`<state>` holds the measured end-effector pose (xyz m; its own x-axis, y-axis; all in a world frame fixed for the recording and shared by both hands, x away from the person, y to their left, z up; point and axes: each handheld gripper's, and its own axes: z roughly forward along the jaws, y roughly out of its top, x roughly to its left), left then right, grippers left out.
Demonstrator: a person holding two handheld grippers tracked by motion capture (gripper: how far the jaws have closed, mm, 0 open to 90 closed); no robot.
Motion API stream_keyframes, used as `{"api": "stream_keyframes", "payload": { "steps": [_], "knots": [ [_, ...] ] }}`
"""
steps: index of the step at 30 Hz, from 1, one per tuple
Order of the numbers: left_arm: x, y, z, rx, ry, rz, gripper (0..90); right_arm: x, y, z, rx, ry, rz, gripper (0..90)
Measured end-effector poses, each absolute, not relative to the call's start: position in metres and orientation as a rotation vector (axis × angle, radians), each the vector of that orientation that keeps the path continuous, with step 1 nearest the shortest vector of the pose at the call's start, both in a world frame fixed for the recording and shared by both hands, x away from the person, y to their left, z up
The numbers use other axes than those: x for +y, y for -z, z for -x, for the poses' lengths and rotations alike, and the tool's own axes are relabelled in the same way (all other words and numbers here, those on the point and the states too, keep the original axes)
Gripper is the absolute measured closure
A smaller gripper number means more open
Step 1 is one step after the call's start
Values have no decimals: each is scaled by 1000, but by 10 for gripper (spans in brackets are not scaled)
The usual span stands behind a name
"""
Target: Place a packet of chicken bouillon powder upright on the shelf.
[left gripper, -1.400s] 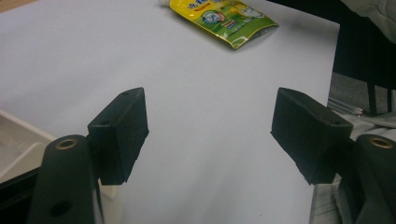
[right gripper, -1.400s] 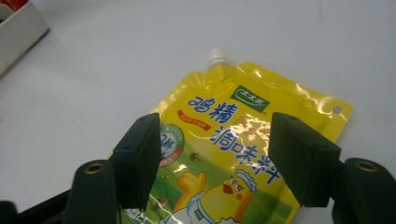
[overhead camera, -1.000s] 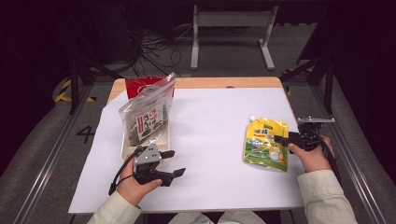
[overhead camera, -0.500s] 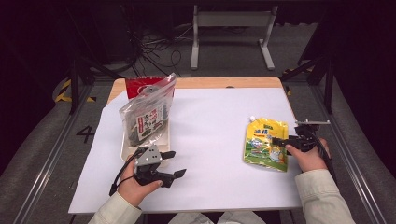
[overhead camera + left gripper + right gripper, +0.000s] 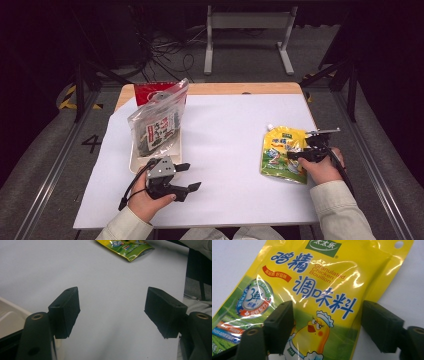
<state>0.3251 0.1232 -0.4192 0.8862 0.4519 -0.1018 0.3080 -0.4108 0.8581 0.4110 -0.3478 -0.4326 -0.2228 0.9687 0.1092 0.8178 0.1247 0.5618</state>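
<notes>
yellow pouch point(image 5: 317, 290) bottom cut off, seaweed bag point(image 5: 156, 130) hiding tray point(image 5: 134, 162)

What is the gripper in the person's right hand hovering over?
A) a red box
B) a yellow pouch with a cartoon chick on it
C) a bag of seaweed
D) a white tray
B: the right gripper has its jaws apart over the yellow pouch, whose cartoon chick shows between them; the high view shows the same pouch by that hand.

I see a wooden table point(image 5: 210, 88) under a white sheet point(image 5: 225, 150), lit brightly while the room around it stays dark. Beyond its far edge stands a grey metal stand point(image 5: 247, 30) on grey floor point(image 5: 30, 165) beside tangled black cables point(image 5: 165, 55). Yellow-black hazard tape point(image 5: 67, 97) marks the floor left.
</notes>
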Motion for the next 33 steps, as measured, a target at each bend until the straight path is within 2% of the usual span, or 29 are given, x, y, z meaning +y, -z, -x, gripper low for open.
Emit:
{"api": "stream_keyframes", "payload": {
  "steps": [6, 8, 9, 10, 22, 33],
  "knots": [
    [121, 419, -324, 539, -184, -2036, 289, -338, 431, -408, 2158, -725, -1692, 513],
    [122, 419, -325, 541, -183, -2037, 289, -339, 430, -407, 2165, -724, -1680, 616],
    [122, 419, -325, 540, -184, -2037, 289, -341, 429, -407, 2166, -745, -1692, 699],
    [122, 419, -326, 540, -182, -2034, 290, -344, 430, -406, 2176, -782, -1701, 725],
    [125, 419, -327, 563, -186, -2020, 279, -340, 423, -401, 2199, -811, -1606, 811],
    [125, 419, -329, 593, -191, -2001, 260, -336, 395, -385, 2141, -915, -1407, 821]
  ]
}}
